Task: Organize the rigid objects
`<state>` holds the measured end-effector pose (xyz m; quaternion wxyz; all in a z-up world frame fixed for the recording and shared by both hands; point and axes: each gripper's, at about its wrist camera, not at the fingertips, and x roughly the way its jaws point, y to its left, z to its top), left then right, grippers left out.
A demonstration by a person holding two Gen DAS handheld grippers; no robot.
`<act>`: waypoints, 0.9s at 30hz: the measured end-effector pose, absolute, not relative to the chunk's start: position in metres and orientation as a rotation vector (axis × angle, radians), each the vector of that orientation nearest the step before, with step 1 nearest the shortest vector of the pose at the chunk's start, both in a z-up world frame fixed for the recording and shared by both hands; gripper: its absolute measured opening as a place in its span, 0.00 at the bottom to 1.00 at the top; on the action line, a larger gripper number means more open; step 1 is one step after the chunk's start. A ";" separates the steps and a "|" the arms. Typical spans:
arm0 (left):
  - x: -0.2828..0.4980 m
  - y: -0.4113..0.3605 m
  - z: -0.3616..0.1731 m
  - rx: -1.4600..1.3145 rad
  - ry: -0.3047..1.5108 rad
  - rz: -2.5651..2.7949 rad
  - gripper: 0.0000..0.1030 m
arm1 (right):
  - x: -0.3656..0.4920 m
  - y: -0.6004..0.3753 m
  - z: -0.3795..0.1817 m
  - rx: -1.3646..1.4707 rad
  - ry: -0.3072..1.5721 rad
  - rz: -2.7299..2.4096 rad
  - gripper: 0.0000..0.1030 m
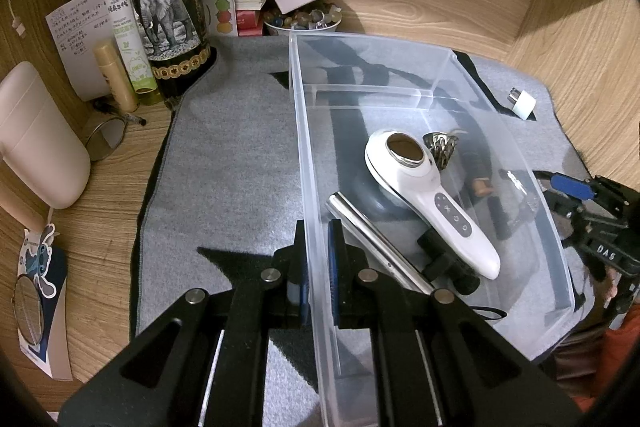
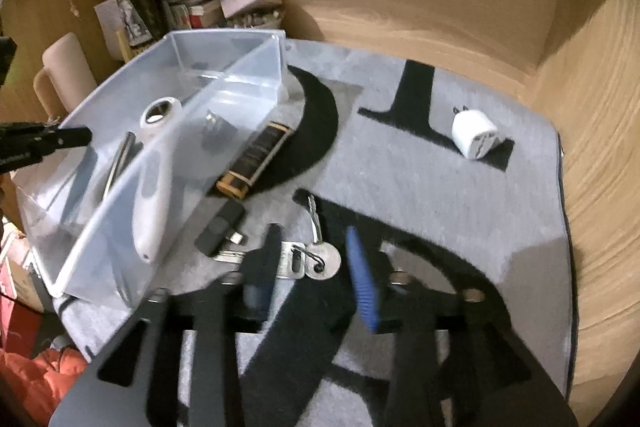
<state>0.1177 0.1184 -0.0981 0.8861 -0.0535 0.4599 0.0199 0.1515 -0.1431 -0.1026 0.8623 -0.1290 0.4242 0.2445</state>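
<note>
A clear plastic bin (image 1: 400,63) sits on a grey mat. My left gripper (image 1: 318,259) is shut on the bin's left wall. Inside lie a white handheld device (image 1: 432,199), a silver metal rod (image 1: 376,247), a small black clamp (image 1: 448,263) and a patterned cup (image 1: 440,147). In the right wrist view my right gripper (image 2: 316,267) is open over a set of keys (image 2: 316,259) on the mat, beside the bin (image 2: 224,83). A black USB stick (image 2: 220,229) and a dark gold-ended bar (image 2: 256,159) lie beside the bin's wall. A white charger plug (image 2: 474,135) lies farther right.
At the back left stand a dark wine bottle (image 1: 168,7), a green spray bottle (image 1: 128,35), papers and a bowl of marbles (image 1: 304,17). A beige case (image 1: 36,139) and small mirrors (image 1: 106,139) lie on the wooden desk at left. Wooden walls enclose the desk.
</note>
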 end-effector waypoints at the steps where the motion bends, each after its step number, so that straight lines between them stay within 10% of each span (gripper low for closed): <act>1: 0.118 0.118 -0.098 -0.112 0.956 0.042 0.07 | 0.152 -0.143 -0.104 -0.267 0.895 0.514 0.38; 11: 0.118 0.118 -0.098 -0.111 0.956 0.041 0.07 | 0.183 -0.130 -0.122 -0.266 0.949 0.486 0.37; 16: 0.118 0.118 -0.098 -0.113 0.956 0.040 0.07 | 0.183 -0.123 -0.126 -0.292 0.929 0.502 0.09; 27: 0.117 0.118 -0.097 -0.113 0.955 0.040 0.07 | 0.169 -0.145 -0.103 -0.198 0.863 0.493 0.05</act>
